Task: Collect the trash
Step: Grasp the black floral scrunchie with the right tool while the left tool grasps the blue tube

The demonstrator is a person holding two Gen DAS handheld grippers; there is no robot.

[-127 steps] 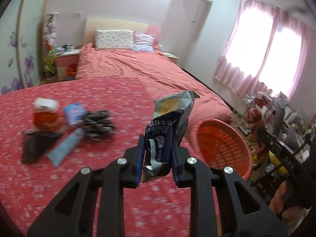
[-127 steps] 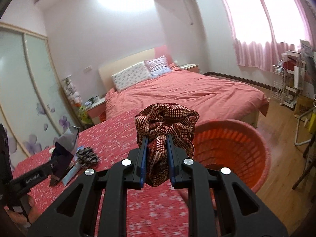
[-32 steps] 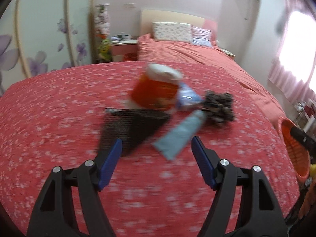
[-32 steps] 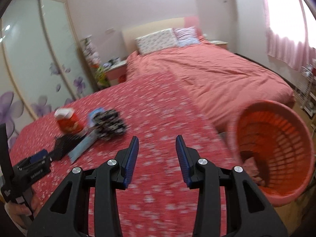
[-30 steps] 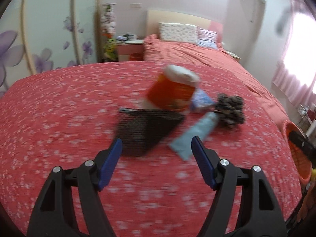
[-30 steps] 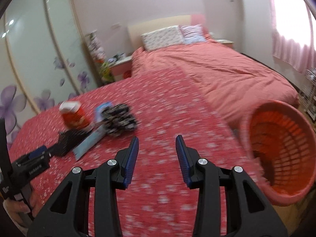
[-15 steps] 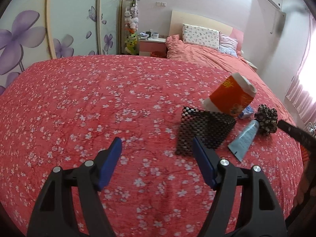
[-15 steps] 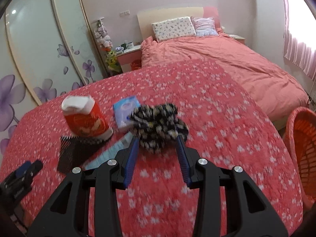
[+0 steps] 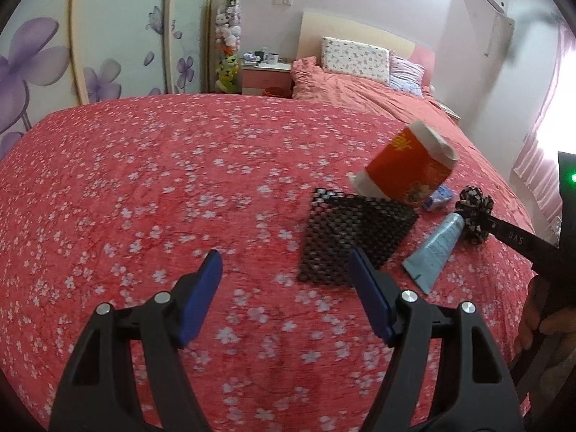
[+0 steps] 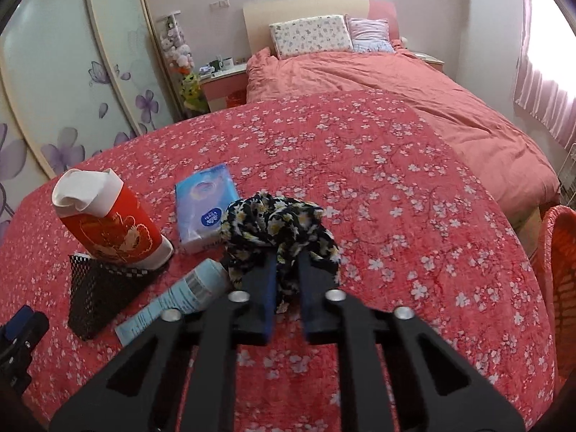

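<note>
On the red cloth with small white flowers [image 10: 414,187], the things are lying in a loose group. Going from the left in the right wrist view, a crumpled red paper cup with a white rim [image 10: 104,219] is leaning over the corner of a black plastic mesh piece [image 10: 97,295], which is flat and full of small holes. Next, a pale blue soft tube [image 10: 176,297] is lying with its round cap end just beside the black fabric scrunchie with yellow and white flowers [image 10: 277,230]. Behind the tube, a light blue soft pack of tissues [image 10: 207,205] is lying flat. The right gripper [image 10: 287,291] is pinching the ruffled scrunchie between its blue pads, with the jaws nearly pressed together on the fabric. At the far right edge, the rim of an orange plastic basket with slots [image 10: 558,273] is showing beside the cloth.

The left wrist view is showing what the other is not: the left gripper [image 9: 284,288] is hovering over bare cloth with its jaws spread wide and nothing between them, and the mesh piece [image 9: 356,234] is lying just ahead of its right finger. There the scrunchie [image 9: 475,212] is appearing small, at the tip of the other tool, and the basket is out of sight. In the right wrist view only a tip of the left gripper is peeking in at the lower left.
</note>
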